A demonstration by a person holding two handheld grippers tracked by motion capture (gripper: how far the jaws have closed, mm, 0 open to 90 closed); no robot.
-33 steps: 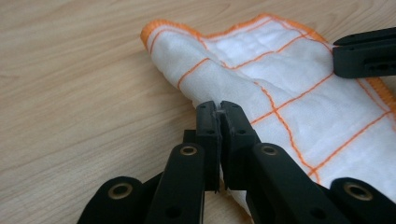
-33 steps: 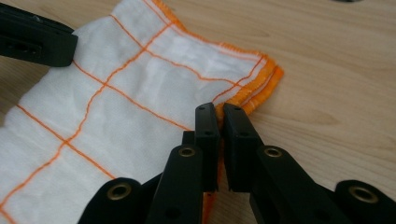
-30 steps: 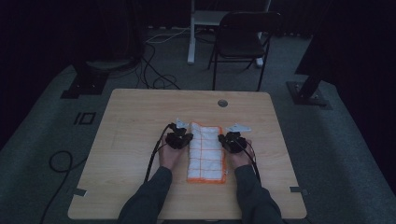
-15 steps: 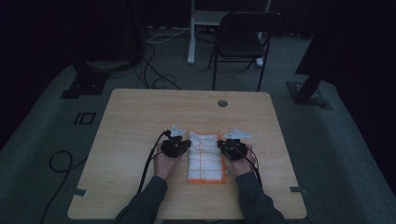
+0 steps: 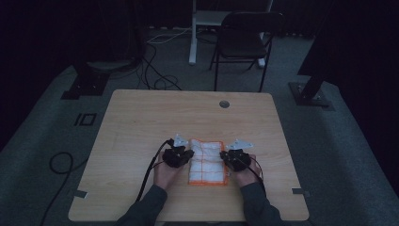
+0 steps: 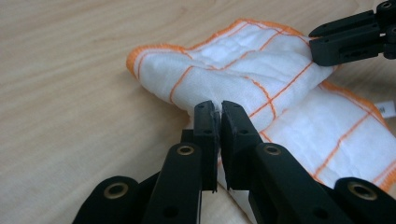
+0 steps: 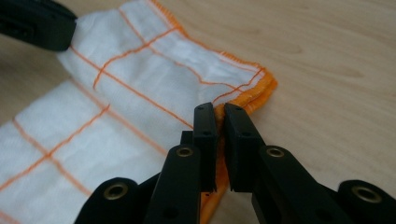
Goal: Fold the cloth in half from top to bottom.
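Both tools clamp the cloth (image 5: 207, 161), low center of the high view on the surface (image 5: 141, 117): left tool (image 6: 219, 109) and right tool (image 7: 219, 112) pinch thin folded edges. Risk: a layer slips out and the fold goes crooked.

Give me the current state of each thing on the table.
cloth: white with orange grid, partly folded, top layer lifted at both sides.
left gripper: shut on the cloth's edge.
right gripper: shut on the cloth's orange-hemmed corner.
table: bears the cloth.
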